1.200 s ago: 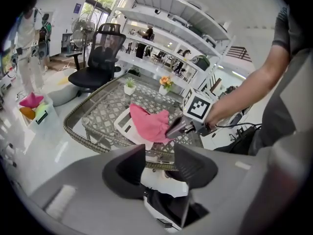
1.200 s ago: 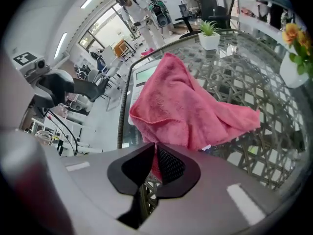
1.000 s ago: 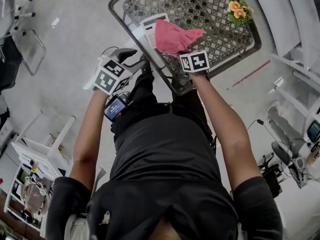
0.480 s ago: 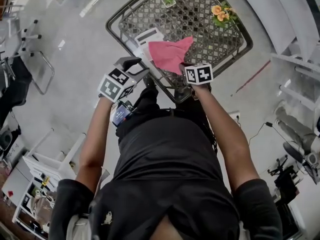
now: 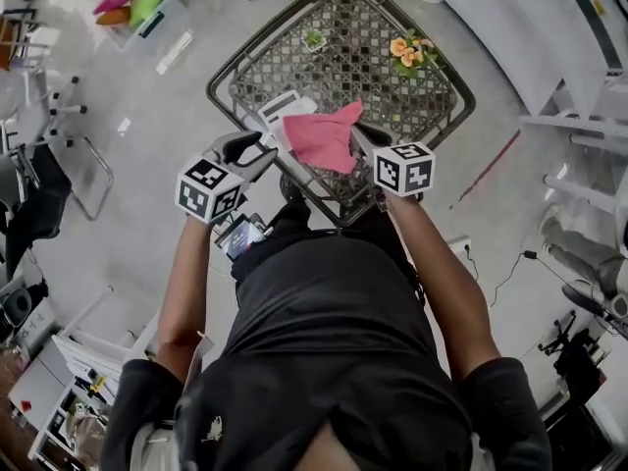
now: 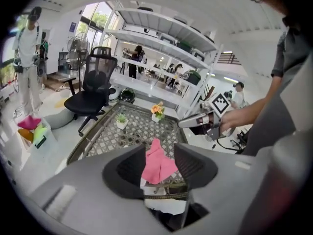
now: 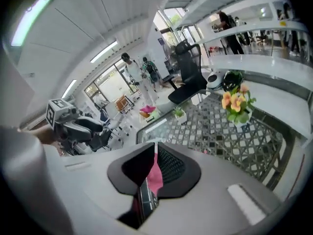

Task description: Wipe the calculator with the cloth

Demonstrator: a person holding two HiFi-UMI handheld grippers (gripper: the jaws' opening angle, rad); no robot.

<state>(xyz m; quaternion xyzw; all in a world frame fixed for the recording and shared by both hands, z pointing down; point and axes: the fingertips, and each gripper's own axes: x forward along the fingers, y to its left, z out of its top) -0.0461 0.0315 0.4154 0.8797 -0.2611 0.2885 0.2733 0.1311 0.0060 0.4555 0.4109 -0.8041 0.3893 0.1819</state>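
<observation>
A pink cloth [image 5: 322, 137] lies on the lattice table [image 5: 438, 116] and covers most of the white calculator [image 5: 278, 109], whose top end sticks out. My right gripper [image 5: 361, 137] hovers just right of the cloth, jaws drawn together. In the right gripper view the cloth [image 7: 156, 173] shows through the narrow slit of that gripper [image 7: 154, 146]. My left gripper [image 5: 257, 152] is open near the table's left rim, off the cloth. In the left gripper view the cloth [image 6: 157, 163] sits beyond that gripper [image 6: 159, 148], untouched. The right gripper [image 6: 188, 123] is up and to the right of it.
A pot of orange flowers [image 5: 407, 49] and a small green plant [image 5: 314, 39] stand on the far half of the table. A metal chair [image 5: 78, 165] and a bin of coloured items [image 5: 128, 3] are on the floor at left. An office chair [image 6: 90, 94] stands beyond the table.
Both grippers have drawn back from the table toward my body, and the right one now sits farther from the cloth. The cloth stays over the calculator. My head view has widened.
</observation>
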